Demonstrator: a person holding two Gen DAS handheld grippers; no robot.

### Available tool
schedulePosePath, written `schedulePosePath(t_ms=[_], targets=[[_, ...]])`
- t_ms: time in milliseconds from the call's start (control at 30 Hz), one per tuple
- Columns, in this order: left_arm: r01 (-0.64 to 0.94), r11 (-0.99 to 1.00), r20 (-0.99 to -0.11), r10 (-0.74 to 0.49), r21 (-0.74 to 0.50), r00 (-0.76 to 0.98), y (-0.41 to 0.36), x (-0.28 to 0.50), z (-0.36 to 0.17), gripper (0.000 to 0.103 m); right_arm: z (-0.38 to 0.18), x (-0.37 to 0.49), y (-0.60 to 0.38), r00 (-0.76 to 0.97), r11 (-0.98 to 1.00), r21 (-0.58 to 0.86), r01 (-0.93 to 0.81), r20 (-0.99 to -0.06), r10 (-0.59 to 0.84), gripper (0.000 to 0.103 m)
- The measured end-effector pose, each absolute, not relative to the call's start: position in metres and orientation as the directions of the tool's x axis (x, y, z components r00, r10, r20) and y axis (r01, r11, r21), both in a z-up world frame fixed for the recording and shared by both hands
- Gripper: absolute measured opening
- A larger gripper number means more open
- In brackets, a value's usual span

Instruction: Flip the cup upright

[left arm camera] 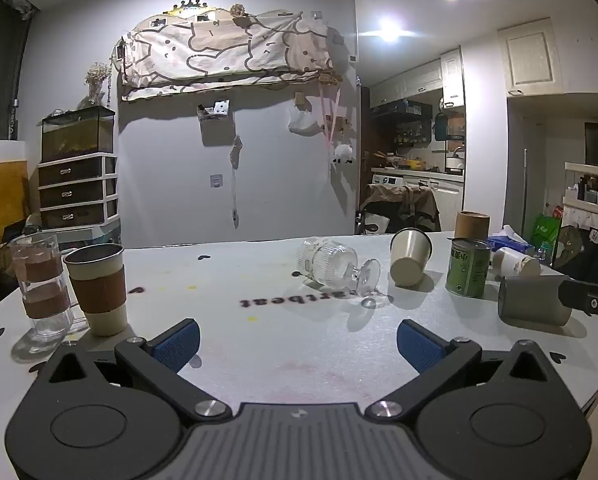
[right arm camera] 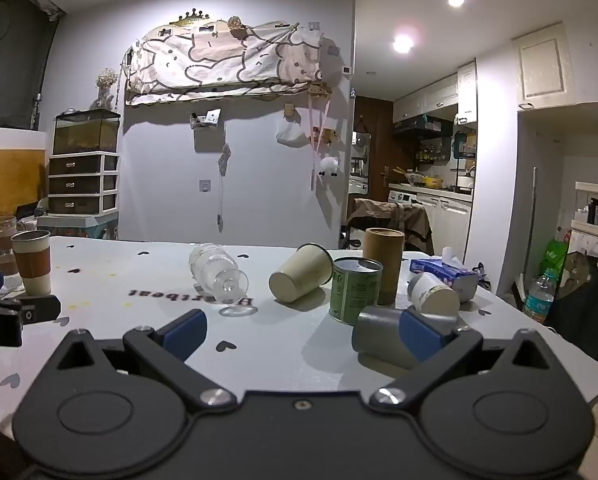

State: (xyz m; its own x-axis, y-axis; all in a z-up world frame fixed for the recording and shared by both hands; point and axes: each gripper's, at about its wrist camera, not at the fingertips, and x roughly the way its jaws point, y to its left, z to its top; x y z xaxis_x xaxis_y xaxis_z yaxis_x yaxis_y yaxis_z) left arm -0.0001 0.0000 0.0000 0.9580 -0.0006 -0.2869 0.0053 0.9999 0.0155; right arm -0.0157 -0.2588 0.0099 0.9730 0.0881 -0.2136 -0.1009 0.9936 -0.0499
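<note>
Several cups lie on their sides on the white table [left arm camera: 259, 344]: a clear ribbed stemmed glass [left arm camera: 331, 266] [right arm camera: 219, 272], a cream cup [left arm camera: 409, 256] [right arm camera: 301, 272], a grey cup [left arm camera: 533, 300] [right arm camera: 383, 340] and a white printed cup [left arm camera: 513, 261] [right arm camera: 435, 292]. My left gripper [left arm camera: 297, 346] is open and empty, low over the table in front of the glass. My right gripper [right arm camera: 303, 334] is open; its right finger [right arm camera: 421, 338] stands in front of the grey cup, and I cannot tell whether it touches it.
A sleeved cup [left arm camera: 99, 288] and a tall glass [left arm camera: 43, 280] stand upright at the left. A green tin [left arm camera: 467, 267] [right arm camera: 355, 290], a brown tube [right arm camera: 383, 264] and a tissue pack [right arm camera: 445, 270] sit at the right. The table edge is near on the right.
</note>
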Motion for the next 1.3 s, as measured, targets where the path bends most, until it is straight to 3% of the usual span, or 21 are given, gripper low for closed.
schedulePosePath(t_ms=[1300], targets=[[0.003,1.000,-0.285,0.002,0.018,0.958,0.0007,-0.0002,-0.0004,0.103,0.0099,-0.0164,-0.2614,0.973,0.994,-0.051,-0.098,-0.216,0.085,0.103]])
